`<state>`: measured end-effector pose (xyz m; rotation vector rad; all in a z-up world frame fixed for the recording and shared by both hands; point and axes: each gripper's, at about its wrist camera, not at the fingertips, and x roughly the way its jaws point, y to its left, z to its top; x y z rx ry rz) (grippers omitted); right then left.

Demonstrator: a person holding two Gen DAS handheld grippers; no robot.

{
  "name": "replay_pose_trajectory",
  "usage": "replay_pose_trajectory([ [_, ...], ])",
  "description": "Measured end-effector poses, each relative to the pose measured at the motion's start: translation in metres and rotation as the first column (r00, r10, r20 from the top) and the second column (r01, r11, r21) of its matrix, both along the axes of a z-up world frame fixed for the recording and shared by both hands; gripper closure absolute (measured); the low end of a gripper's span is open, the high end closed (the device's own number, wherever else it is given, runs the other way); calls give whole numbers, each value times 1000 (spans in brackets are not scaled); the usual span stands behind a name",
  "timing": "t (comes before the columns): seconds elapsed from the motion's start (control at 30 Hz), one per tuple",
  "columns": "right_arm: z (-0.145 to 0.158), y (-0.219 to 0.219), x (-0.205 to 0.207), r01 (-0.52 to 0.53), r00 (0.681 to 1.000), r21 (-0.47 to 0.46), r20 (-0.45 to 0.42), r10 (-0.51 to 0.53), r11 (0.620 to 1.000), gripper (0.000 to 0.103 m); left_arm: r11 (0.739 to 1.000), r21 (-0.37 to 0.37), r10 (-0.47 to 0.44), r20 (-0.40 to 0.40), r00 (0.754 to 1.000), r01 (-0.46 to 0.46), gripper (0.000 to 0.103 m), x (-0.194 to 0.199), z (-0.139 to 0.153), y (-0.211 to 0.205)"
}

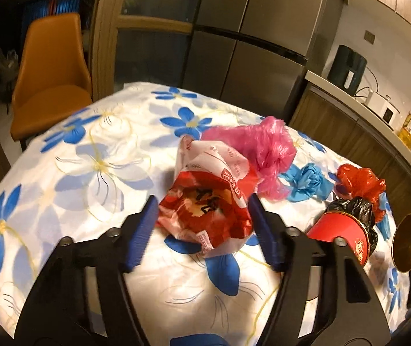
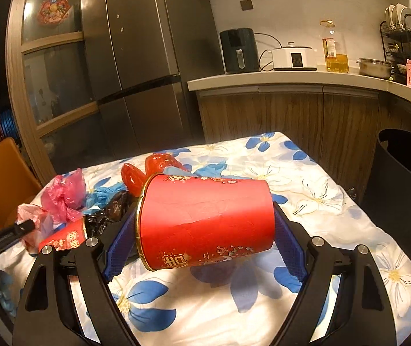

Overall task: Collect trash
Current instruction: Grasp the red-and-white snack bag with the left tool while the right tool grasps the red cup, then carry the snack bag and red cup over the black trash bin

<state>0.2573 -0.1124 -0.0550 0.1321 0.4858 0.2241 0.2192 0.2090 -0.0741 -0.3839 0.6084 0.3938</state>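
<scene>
- Kitchen setting: a dark steel refrigerator (image 2: pixel 136 57) stands behind a tabletop (image 1: pixel 70 178) covered in a white cloth printed with blue flowers, and an orange chair (image 1: pixel 51 77) sits at the far left corner.
- Along the right wall runs a counter (image 2: pixel 277 79) carrying a black air fryer (image 2: pixel 238 50), a white cooker (image 2: pixel 293 57) and a bottle of oil (image 2: pixel 335 49); a black bin (image 2: pixel 401 190) stands on the floor just beside the tabletop's right edge.
- Left tool (image 1: pixel 204 212): its blue pads stand on either side of a crumpled red-and-white plastic bag (image 1: pixel 208 199) lying on the cloth. The right pad looks to be touching the bag's edge, the left pad sits just clear of it, so the bag is framed but not clamped.
- Behind that bag lie a pink plastic bag (image 1: pixel 263 150), a crumpled blue glove (image 1: pixel 306 180), a red plastic bag (image 1: pixel 359 181) and a black bag (image 1: pixel 355 210), all bunched near one another.
- Right tool (image 2: pixel 205 230): clamped on a red paper cup (image 2: pixel 205 219) held sideways above the cloth, gold rim to the left, base to the right, a pad pressed to each end.
- A second red cup (image 2: pixel 64 238) lies on its side at the left, touching the black bag.
</scene>
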Motion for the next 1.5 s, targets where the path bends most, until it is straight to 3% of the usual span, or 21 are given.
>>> replay_pose_trajectory([
  [0.07,3,-1,-3,-2,1000,3,8,2,1000,20,1000,-9,-5,5,1000,5,60,0,-1,1],
  [0.17,5,-2,-8,-5,1000,6,17,4,1000,20,1000,-6,-28,22,999,28,92,-2,0,-2],
  [0.2,6,-2,-10,-5,1000,6,19,5,1000,20,999,0,-41,32,999,41,95,-4,2,-5],
  [0.47,13,-8,-23,-13,999,21,35,13,1000,20,998,-1,-58,82,995,58,101,-24,13,-15],
  [0.8,27,-21,-42,-19,997,33,73,17,999,20,990,74,-135,208,969,122,101,-71,58,-60],
  [1.2,42,-58,-66,14,994,57,106,-20,998,20,960,117,-275,236,932,254,101,-70,78,-128],
  [1.5,48,-97,-78,75,988,75,130,-84,994,20,921,151,-386,232,893,359,101,-57,83,-181],
])
